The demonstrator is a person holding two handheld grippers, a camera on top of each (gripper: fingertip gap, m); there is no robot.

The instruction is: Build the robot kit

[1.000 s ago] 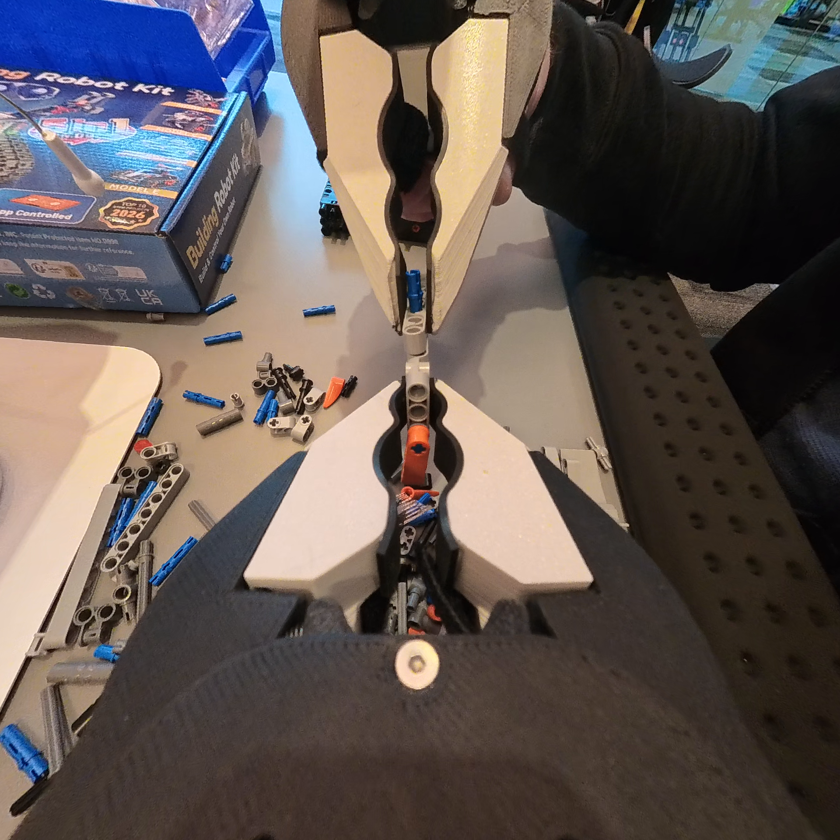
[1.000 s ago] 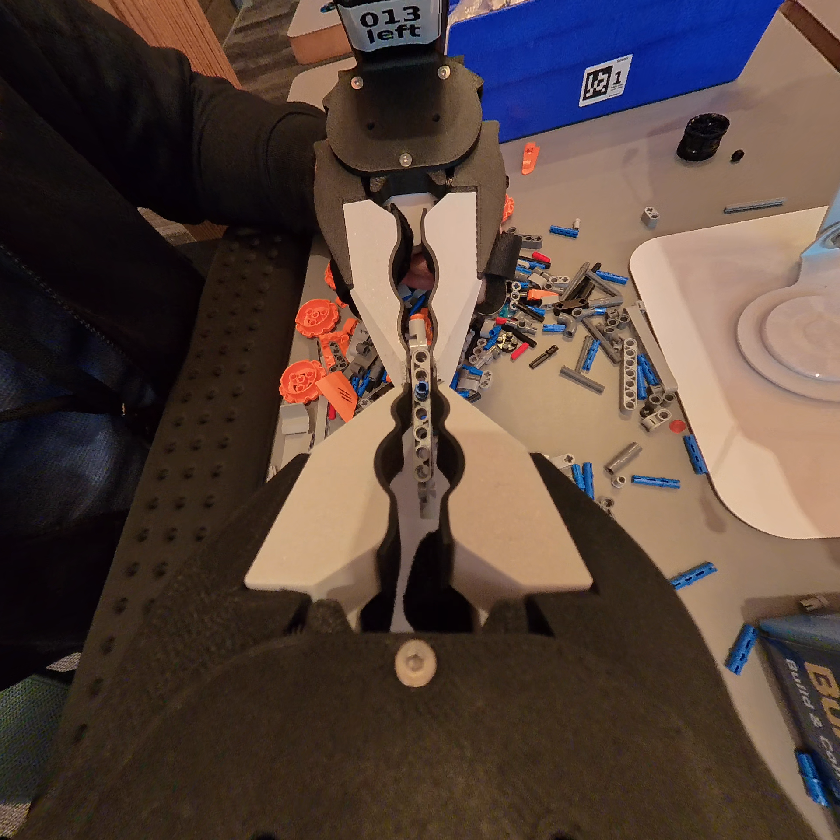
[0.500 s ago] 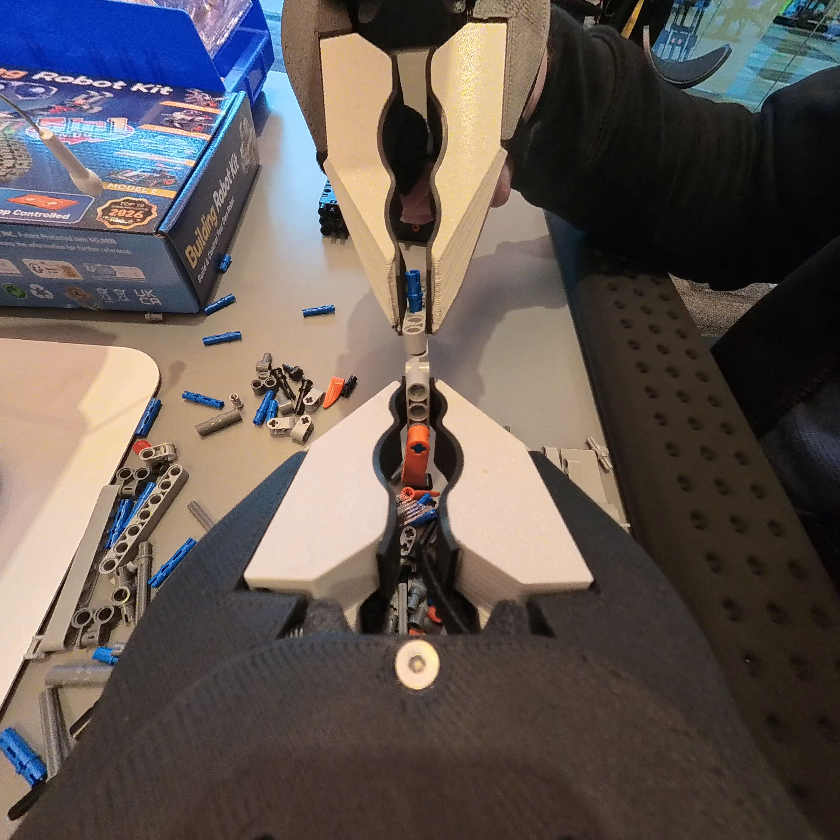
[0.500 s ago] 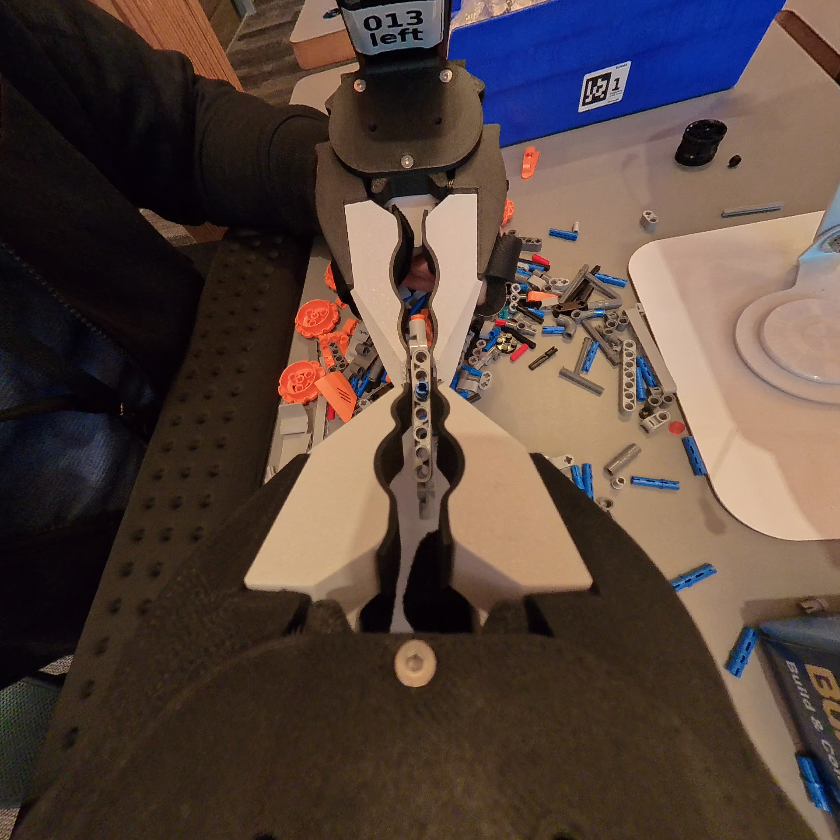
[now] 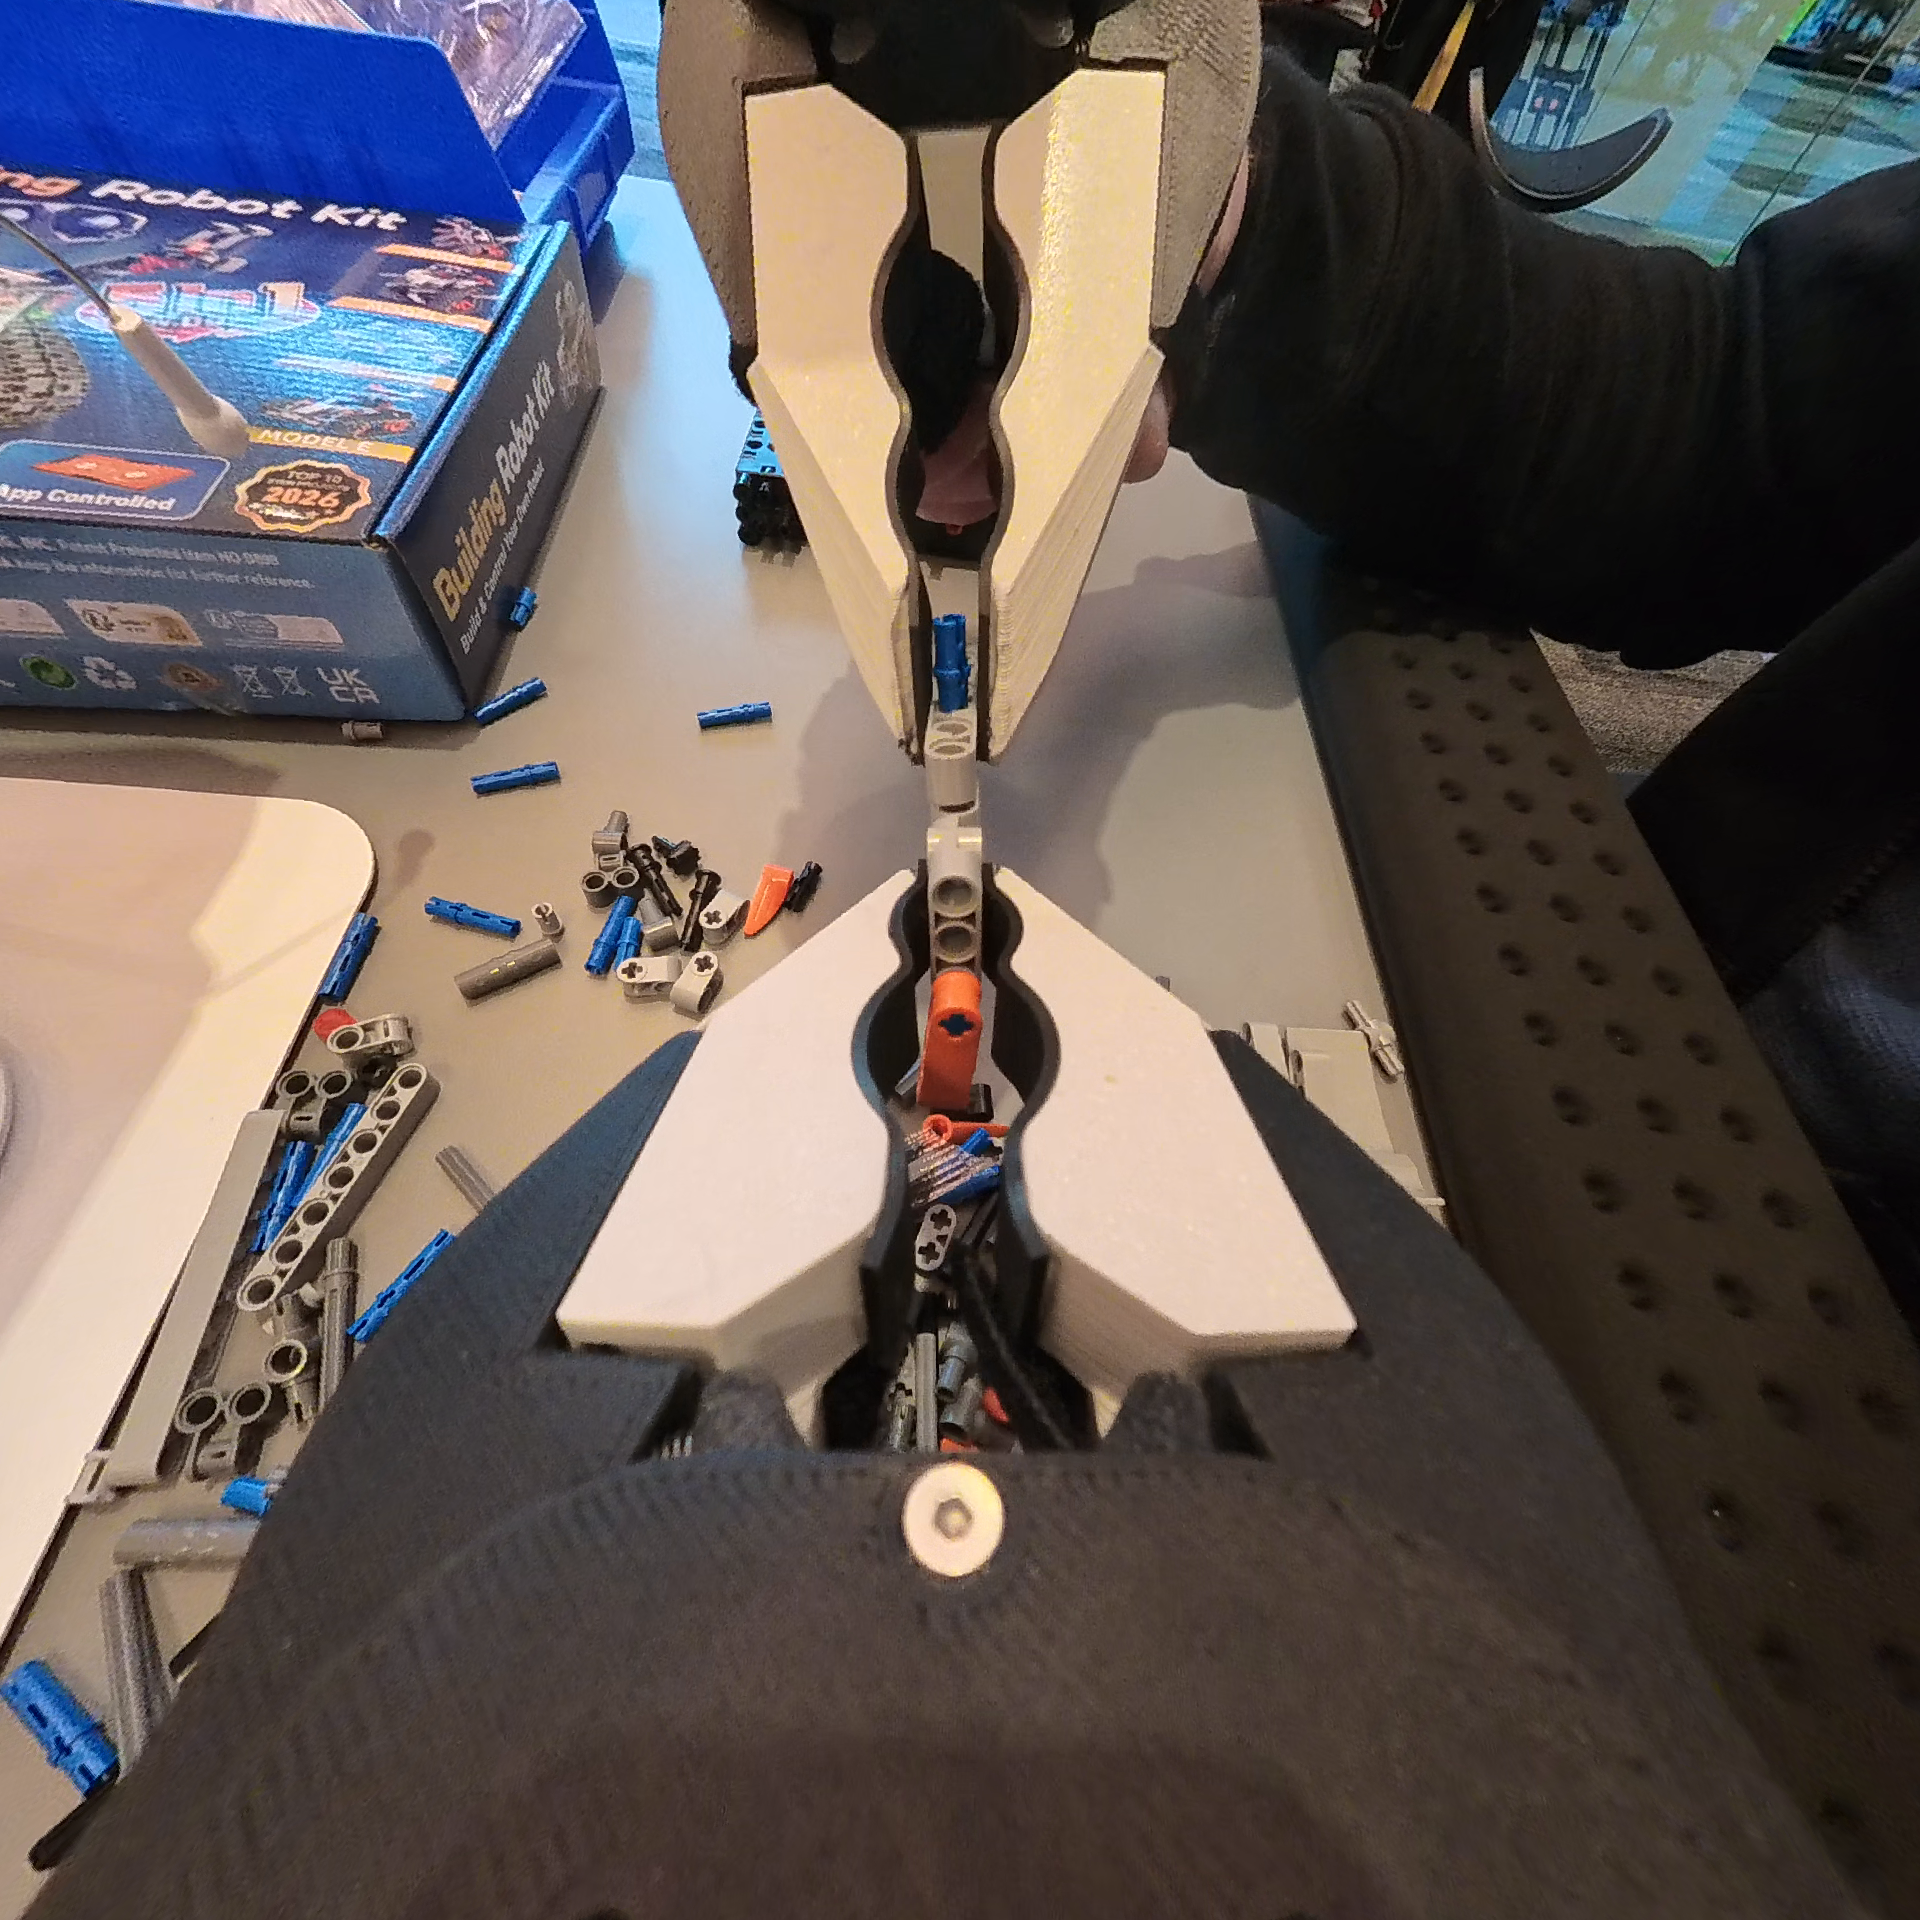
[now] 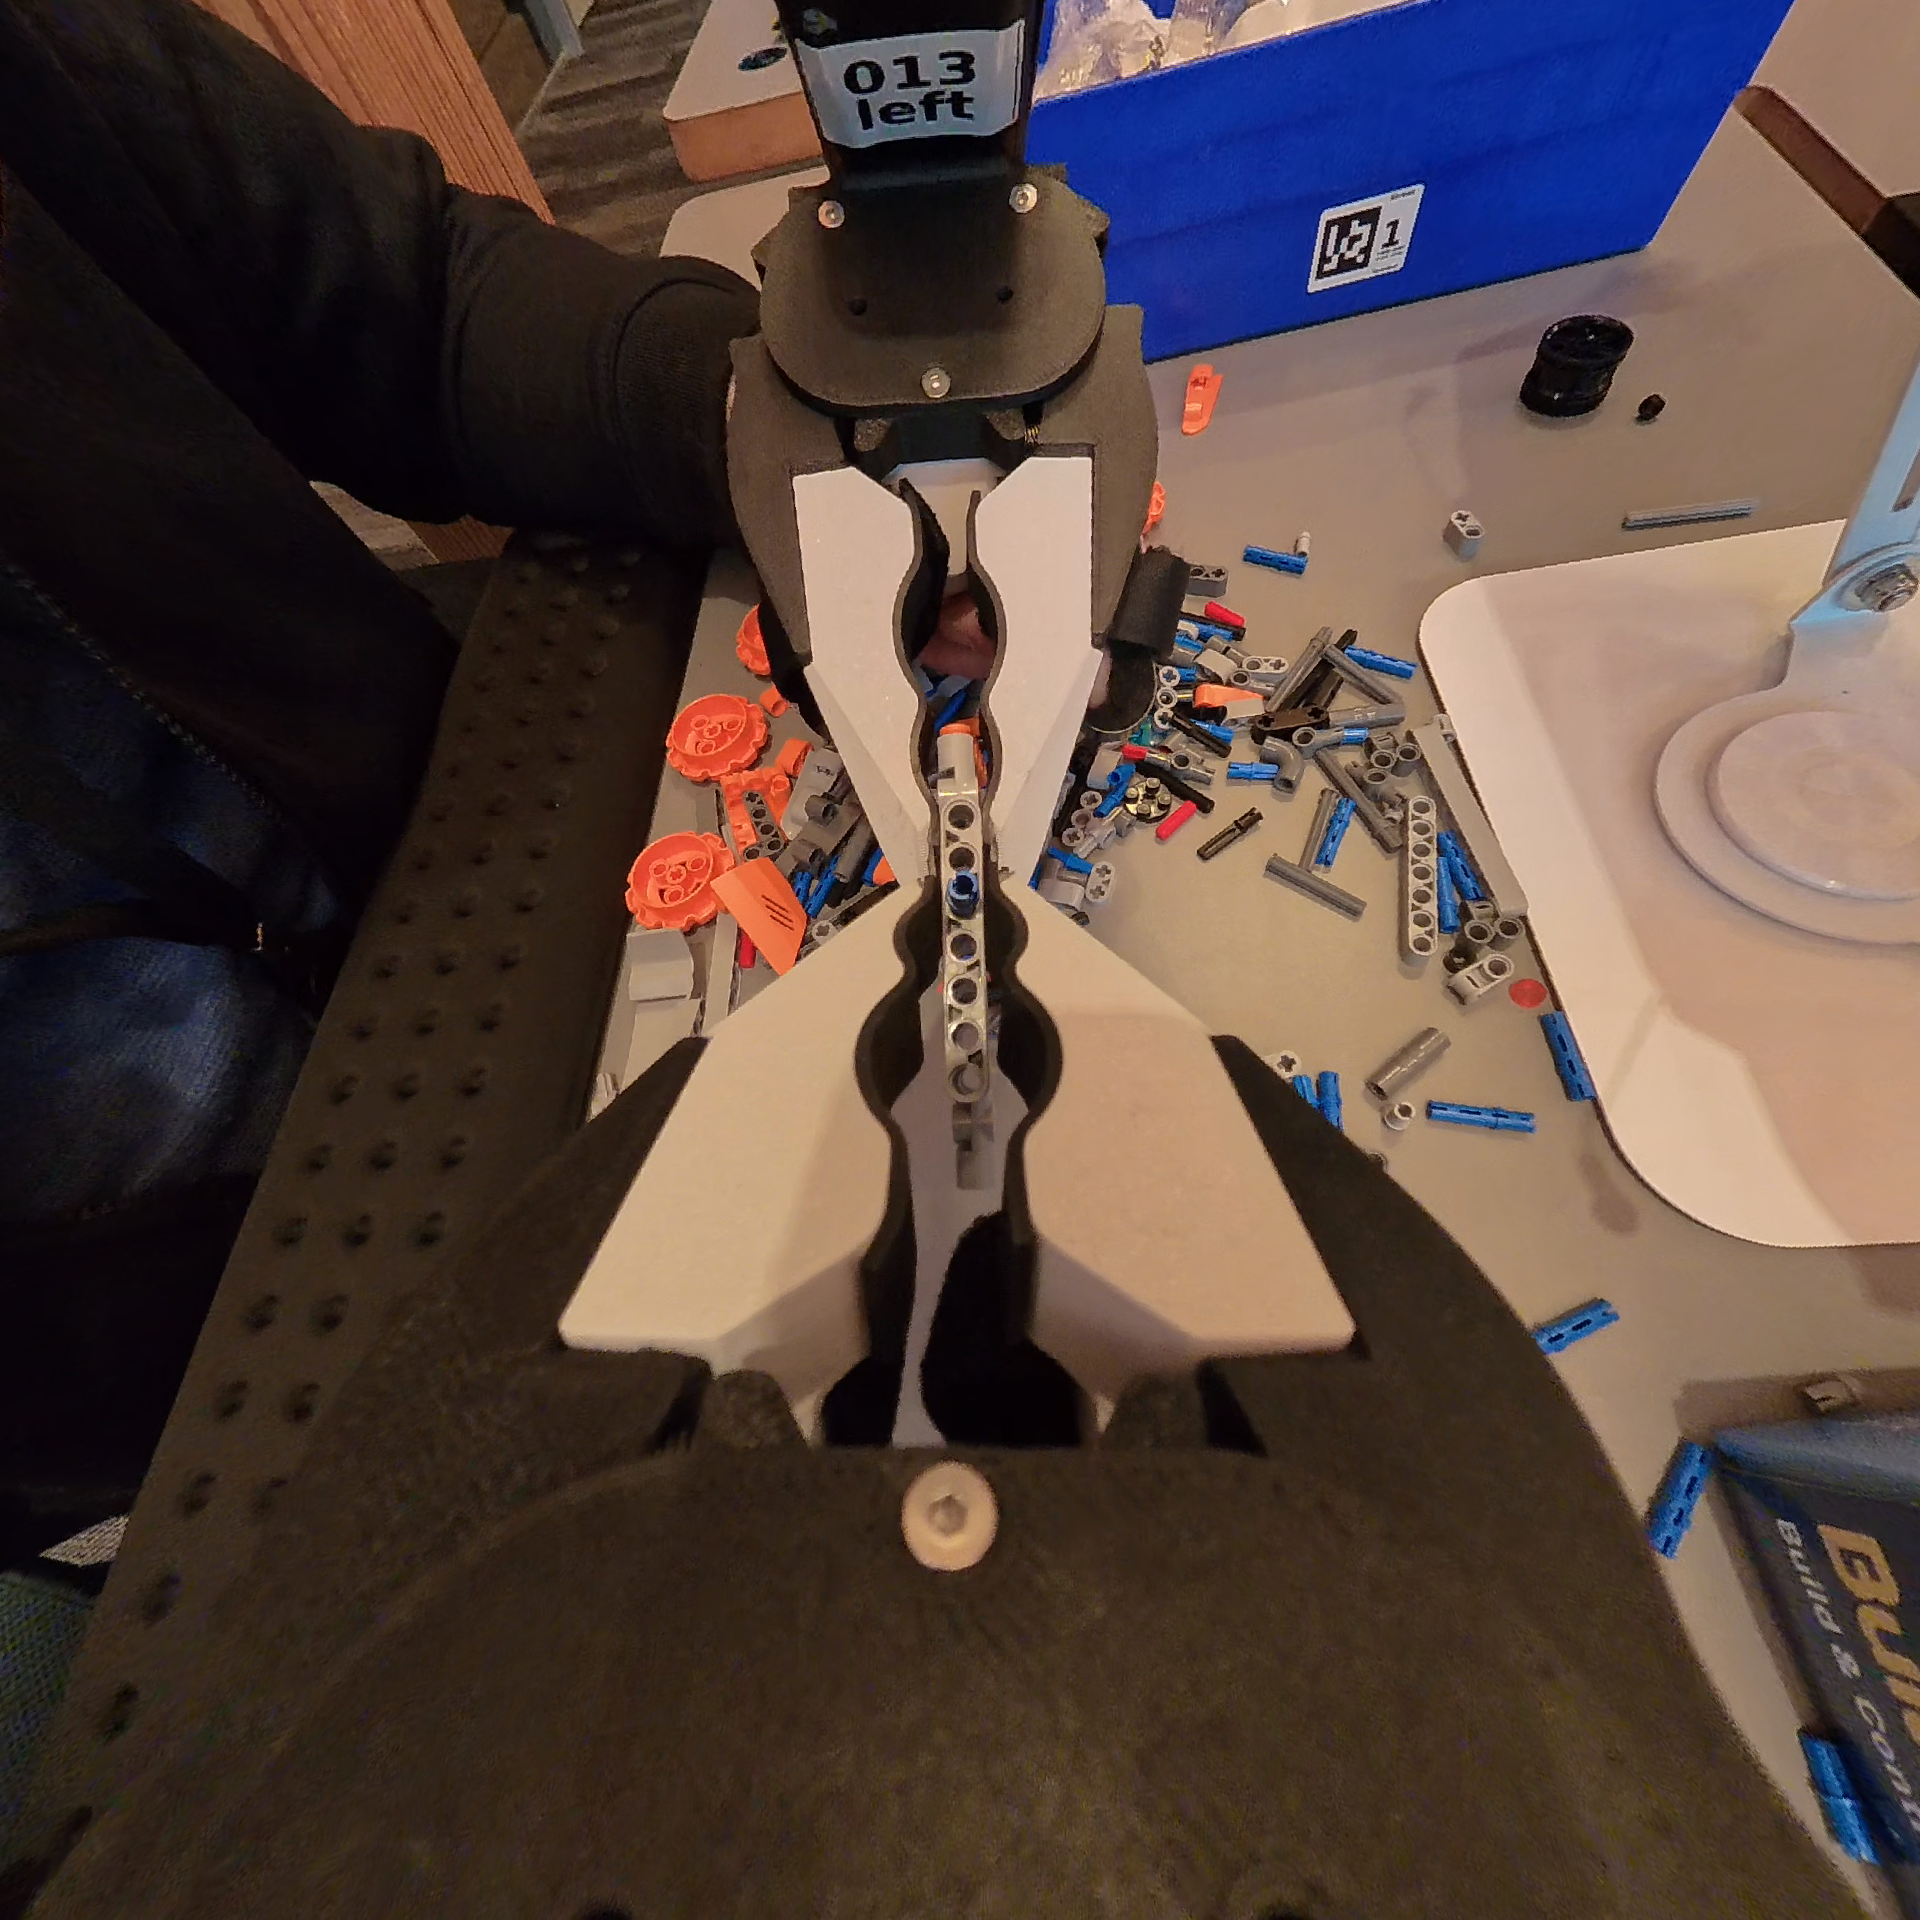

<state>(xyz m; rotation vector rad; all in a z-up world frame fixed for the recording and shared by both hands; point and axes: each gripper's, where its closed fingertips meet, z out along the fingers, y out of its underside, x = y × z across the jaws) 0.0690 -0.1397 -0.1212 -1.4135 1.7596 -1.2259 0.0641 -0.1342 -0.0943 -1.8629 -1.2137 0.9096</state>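
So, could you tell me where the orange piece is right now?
The orange piece sits between the left gripper's shut fingers in the left wrist view, just behind the grey beam it grips, which points at the right gripper.

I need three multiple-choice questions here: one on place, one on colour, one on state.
1. Where do the orange gear wheels lie? A on the white board; B on the table beside the black dotted mat; C in the blue bin.
2. Which colour is the pin in the grey beam? A red; B blue; C yellow.
3. How is the right gripper? A wide open; B lying flat; C shut on the grey beam.
Key: 1B, they lie at the mat's edge; 2B, blue fills one hole; 3C, its fingers pinch the beam.
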